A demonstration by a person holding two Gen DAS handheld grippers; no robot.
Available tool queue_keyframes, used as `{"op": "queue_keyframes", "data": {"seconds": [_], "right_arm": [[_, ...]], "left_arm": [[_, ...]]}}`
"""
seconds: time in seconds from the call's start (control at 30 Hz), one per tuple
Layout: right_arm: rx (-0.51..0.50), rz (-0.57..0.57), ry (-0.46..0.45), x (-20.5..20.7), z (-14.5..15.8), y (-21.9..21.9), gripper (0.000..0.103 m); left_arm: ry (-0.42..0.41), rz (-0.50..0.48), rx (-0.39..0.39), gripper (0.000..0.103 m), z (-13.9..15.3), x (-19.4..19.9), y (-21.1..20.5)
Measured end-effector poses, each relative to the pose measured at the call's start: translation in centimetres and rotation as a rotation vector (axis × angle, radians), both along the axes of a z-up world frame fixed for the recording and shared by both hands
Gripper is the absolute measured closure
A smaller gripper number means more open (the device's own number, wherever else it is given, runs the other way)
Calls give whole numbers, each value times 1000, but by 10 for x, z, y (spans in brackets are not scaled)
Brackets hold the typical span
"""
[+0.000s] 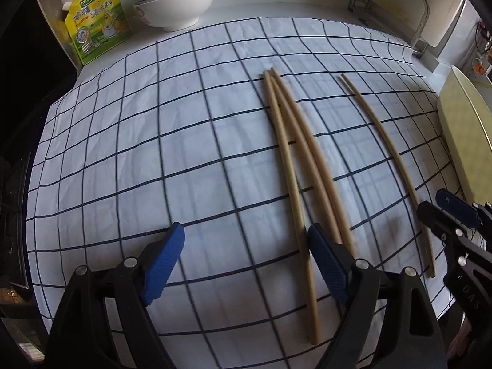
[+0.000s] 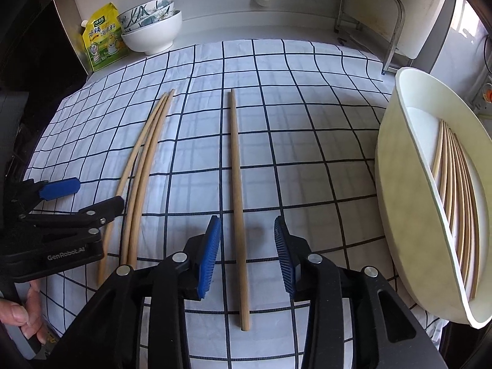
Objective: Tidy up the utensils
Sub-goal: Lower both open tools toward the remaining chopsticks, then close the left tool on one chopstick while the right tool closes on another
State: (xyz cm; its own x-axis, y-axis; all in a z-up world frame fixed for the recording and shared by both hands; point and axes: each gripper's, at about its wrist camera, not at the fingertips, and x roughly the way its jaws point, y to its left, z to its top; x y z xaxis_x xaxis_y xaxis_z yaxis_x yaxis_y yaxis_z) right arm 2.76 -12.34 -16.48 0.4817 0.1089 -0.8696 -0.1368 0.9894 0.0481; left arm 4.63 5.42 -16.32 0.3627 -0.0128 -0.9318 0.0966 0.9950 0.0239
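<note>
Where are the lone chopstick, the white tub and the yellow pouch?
lone chopstick (image 2: 237,203), right wrist view, middle of its shaft.
white tub (image 2: 399,190), right wrist view, outer wall.
yellow pouch (image 1: 98,21), left wrist view, printed front.

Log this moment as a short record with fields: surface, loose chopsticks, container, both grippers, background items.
surface: checked cloth
loose chopsticks: group of three at left; single chopstick apart from them
container: white tub at right, more chopsticks inside
right gripper: open, astride the single chopstick, pads not touching
left gripper: open, empty, beside the group of three
background items: stacked bowls, yellow pouch
</note>
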Motion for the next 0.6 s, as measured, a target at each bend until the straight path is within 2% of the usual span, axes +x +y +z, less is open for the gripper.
{"op": "queue_keyframes", "data": {"seconds": [0.23,0.5,0.6], "right_arm": [[-2,-1,2,3,-2,-1,64],[-47,-2,23,12,-11,4,64],[-59,10,9,12,-12,8,64]], "left_arm": [[7,33,-2,22,0,-11,27],[-24,19,-13,22,-1,8,12],[-38,8,-20,28,0,11,8]]}}
